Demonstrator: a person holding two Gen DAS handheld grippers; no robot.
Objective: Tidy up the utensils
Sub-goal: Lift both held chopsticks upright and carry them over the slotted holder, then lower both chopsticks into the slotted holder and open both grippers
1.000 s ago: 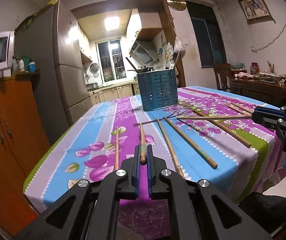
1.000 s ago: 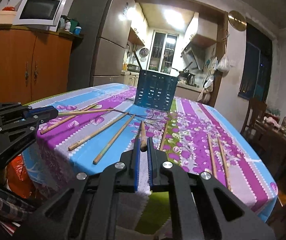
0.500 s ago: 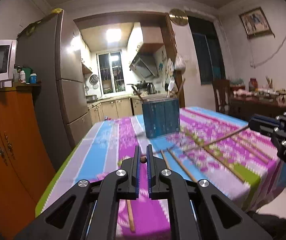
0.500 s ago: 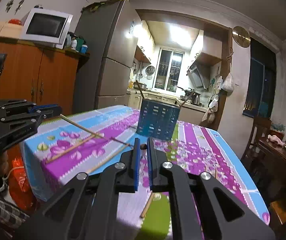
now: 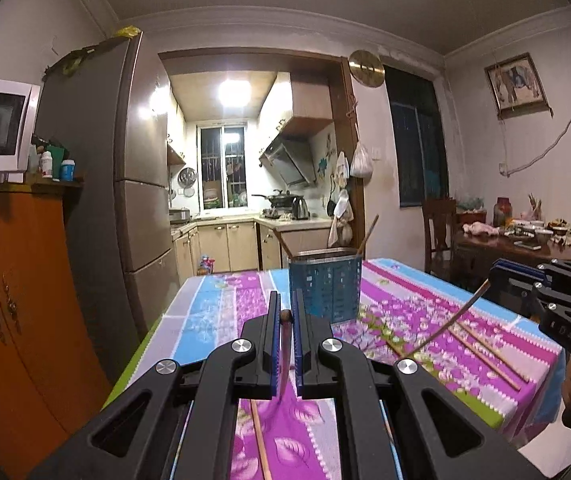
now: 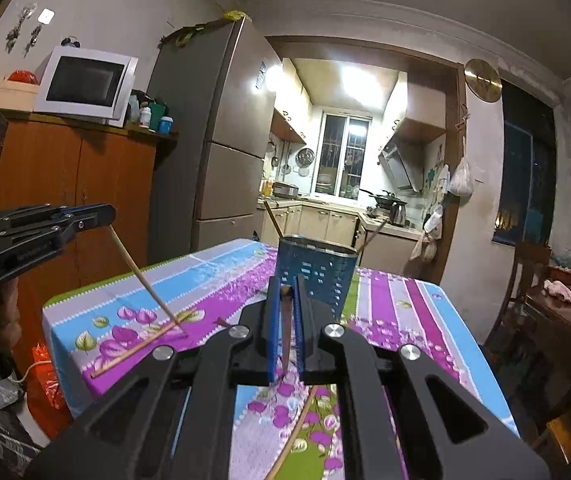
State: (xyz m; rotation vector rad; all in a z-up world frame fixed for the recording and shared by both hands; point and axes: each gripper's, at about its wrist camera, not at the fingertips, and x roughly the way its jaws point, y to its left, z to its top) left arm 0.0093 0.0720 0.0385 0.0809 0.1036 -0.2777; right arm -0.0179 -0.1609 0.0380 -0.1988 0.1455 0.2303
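Now both chopsticks [image 5: 284, 354] lifted, blue holder [image 5: 324, 288] nearer

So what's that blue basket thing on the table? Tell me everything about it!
The blue holder is a tall cup that looks like plastic, its walls full of small slots, with a shiny metal-looking rim. It stands upright on the flowery tablecloth near the table's far end. Two chopsticks already lean out of its top, one to each side. Neither tool touches it; each grips its own chopstick closer to the camera.
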